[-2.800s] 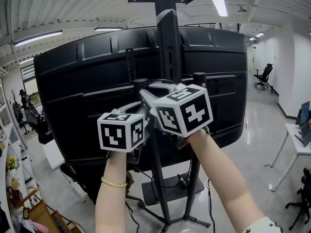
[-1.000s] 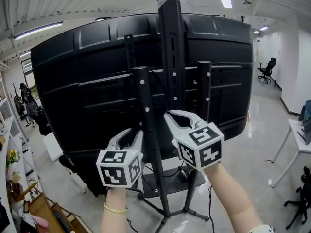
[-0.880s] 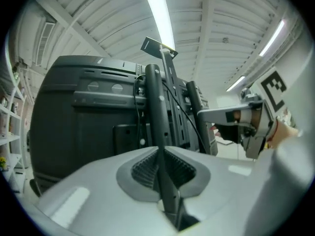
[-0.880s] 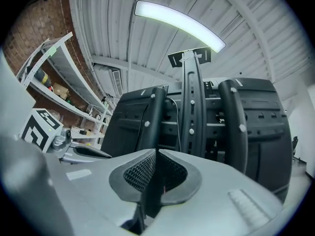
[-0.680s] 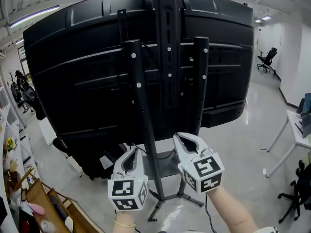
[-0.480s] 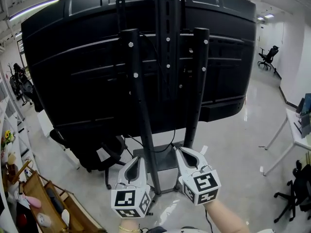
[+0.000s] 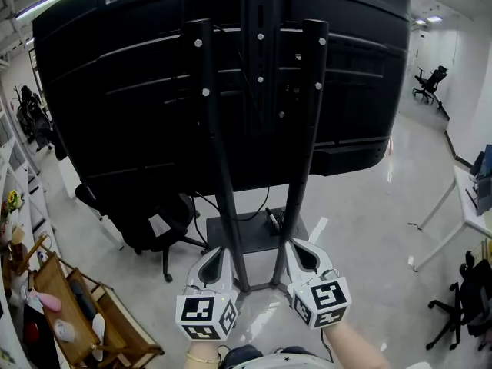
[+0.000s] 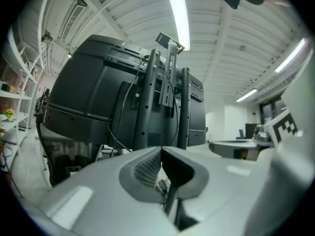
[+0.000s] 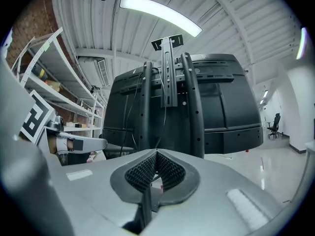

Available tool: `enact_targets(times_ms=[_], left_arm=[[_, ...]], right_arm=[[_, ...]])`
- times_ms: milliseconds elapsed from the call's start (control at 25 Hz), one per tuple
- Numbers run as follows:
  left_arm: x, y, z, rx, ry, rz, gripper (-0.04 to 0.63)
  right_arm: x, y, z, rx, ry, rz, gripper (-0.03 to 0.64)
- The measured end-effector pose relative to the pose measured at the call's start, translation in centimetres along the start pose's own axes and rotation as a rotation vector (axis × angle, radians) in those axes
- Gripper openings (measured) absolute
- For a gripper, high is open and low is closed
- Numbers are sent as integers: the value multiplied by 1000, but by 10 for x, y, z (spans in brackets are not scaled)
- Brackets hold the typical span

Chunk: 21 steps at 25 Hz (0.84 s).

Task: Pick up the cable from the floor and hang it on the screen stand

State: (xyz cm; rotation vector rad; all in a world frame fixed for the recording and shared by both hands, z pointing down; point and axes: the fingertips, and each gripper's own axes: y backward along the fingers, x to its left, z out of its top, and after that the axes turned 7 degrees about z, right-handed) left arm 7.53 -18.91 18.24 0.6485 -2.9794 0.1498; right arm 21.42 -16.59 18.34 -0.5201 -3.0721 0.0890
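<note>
In the head view, both hands sit low at the bottom edge, side by side and pointing away from the person towards the foot of the tall black metal screen stand [image 7: 217,167]. The left gripper [image 7: 217,254] lies just left of the stand's left pole, and its marker cube faces the camera above a wrist with a thin yellow bracelet [image 7: 201,357]. The right gripper [image 7: 298,249] lies just right of the right pole, its cube tilted slightly outward, with the bare forearm running off the lower right corner. Both are held roughly level and neither touches the stand. The large black curved screen [image 7: 115,114] fills the upper half. The stand's flat black base plate [image 7: 257,233] rests on the glossy grey floor [image 7: 361,221], with a black office chair [image 7: 154,233] under the screen's lower left corner.

In the left gripper view, the jaws are pressed together at their tips with nothing between them. Beyond them a thin black cable [image 8: 118,119] hangs from the top of the stand's left pole and drops down the screen's back.

In the right gripper view, these jaws are also together and empty. The ribbed pads meet in a point that aims at the gap between the stand's two poles. Thin cable runs down beside the left pole.
</note>
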Motion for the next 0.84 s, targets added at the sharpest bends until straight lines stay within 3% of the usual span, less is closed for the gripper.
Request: enact_targets(times_ms=[840], left_arm=[[-32,7,-9,11,8,-10,6]], right_arm=[[-14,25,-7,3,10,-14,-2]])
